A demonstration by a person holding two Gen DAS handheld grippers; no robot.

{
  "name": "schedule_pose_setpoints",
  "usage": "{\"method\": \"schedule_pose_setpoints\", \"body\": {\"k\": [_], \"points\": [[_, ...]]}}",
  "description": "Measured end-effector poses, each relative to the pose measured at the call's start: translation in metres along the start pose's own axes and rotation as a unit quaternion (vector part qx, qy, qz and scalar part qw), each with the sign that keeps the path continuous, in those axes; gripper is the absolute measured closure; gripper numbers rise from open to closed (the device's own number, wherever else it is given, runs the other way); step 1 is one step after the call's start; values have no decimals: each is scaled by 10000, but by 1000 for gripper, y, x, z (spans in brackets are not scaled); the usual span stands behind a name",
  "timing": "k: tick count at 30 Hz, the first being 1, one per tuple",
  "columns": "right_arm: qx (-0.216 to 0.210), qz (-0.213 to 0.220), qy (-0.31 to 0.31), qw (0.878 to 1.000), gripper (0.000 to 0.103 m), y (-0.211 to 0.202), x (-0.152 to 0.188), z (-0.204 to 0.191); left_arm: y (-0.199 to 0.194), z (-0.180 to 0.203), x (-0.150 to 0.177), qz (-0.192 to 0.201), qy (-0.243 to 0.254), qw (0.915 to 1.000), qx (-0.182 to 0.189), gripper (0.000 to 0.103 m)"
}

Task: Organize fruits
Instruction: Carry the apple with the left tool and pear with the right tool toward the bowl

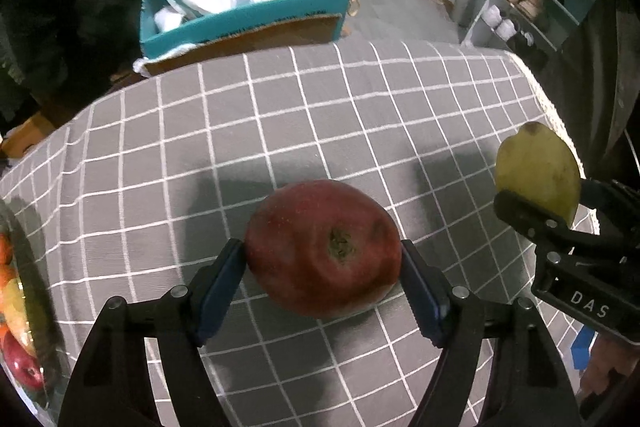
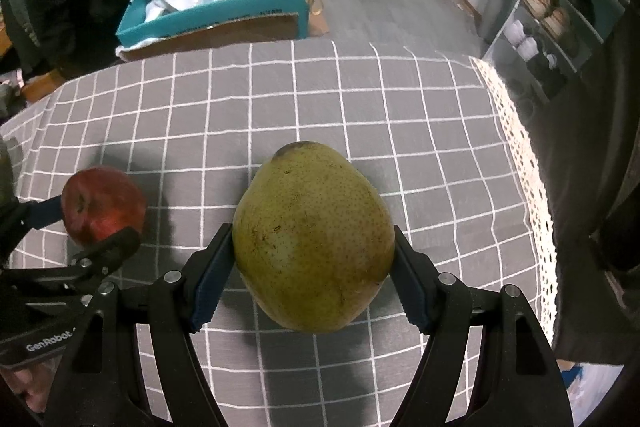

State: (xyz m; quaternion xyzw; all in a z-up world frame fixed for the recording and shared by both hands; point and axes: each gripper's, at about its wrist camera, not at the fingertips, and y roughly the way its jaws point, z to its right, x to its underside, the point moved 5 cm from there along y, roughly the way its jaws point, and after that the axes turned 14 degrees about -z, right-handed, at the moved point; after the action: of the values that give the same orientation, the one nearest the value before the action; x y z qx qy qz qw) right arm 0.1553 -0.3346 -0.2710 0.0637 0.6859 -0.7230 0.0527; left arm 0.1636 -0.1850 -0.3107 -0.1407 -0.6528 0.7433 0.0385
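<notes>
**2 fruits held, ready to put away**

My left hand-held gripper (image 1: pixel 323 277) squeezes a red apple (image 1: pixel 322 247) between its 2 blue pads. My right hand-held gripper (image 2: pixel 314 277) squeezes a green pear (image 2: pixel 314 239) the same way. Both fruits hang over the counter (image 1: pixel 280 115) with its gray checked cloth, the pear to the right of the apple. A fruit bowl (image 1: pixel 38 311) sits far left of the apple, with more fruit inside. I think I am carrying now. Next I should swing the apple left over the bowl, lower it softly, then let go. The pear needs its own spot.
</notes>
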Motion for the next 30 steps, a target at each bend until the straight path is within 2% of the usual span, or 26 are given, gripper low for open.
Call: {"method": "schedule_pose_setpoints", "body": {"k": [14,30], "points": [[-77,451,-220,9987,29,-44,0,-19,-56,-24,11,517,-266,9983,-97,25],[-163,1006,-536,9933,29,-98,0,-46,-121,-47,30,1129,-340,9924,-340,25]]}}
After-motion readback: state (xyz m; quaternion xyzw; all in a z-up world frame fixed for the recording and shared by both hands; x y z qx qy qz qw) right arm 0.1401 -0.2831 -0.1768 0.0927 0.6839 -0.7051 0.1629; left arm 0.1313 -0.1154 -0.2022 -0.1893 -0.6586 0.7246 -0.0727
